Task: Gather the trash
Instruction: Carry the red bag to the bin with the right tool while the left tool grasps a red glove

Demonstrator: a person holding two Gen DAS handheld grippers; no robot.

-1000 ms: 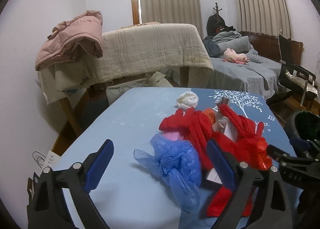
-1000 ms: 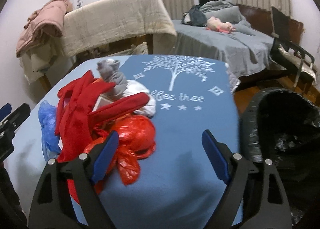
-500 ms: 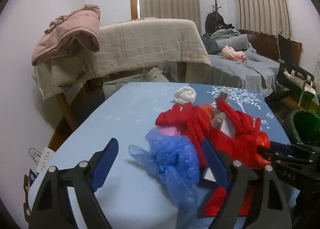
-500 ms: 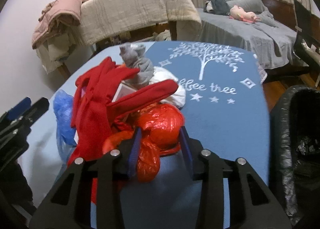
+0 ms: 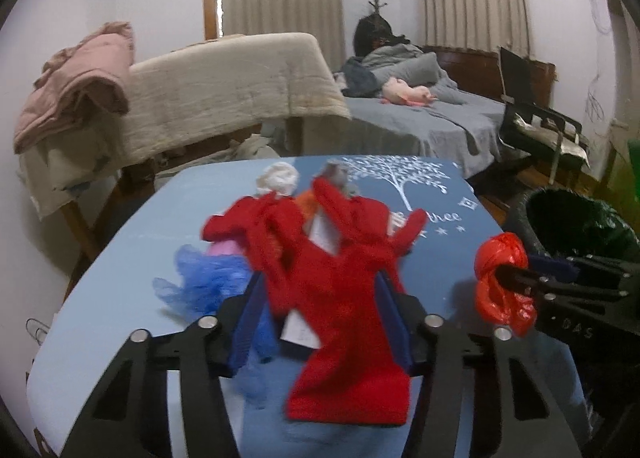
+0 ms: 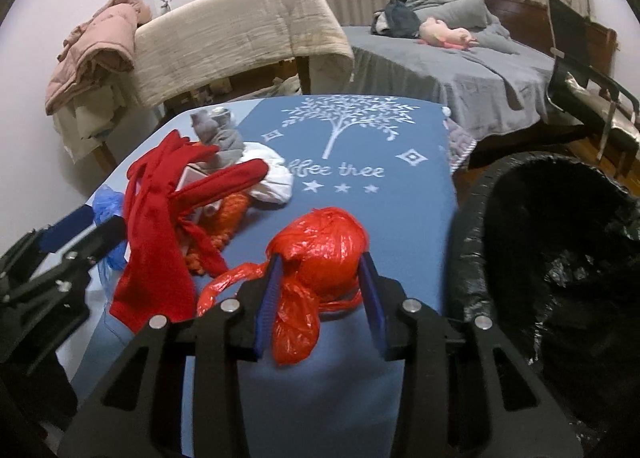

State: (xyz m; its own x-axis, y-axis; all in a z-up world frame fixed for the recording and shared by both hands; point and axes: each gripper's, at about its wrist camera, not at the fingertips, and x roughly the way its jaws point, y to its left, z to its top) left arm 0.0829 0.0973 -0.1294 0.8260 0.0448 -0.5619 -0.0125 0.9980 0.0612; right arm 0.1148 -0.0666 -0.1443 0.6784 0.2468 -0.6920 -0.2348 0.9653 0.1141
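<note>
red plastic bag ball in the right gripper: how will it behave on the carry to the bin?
The red plastic bag is crinkled thin film wadded into a ball, so probably light and squashy; the right gripper is shut on it and may compress it. A loose tail hangs below the fingers and will likely flop or snag. Glossy film could slip. The black-lined bin is close.

Desk cloth (image 6: 400, 214), blue: white lettering is reading "ffee tree" under a white tree print, toward the far edge of the desk, three stars beneath; the first letters are lying hidden behind a white wad (image 6: 270, 178). In the left wrist view only "hree" is showing.

Right hand-held gripper (image 5: 516, 278) body: pale embossed letters are reading "DAS".
</note>
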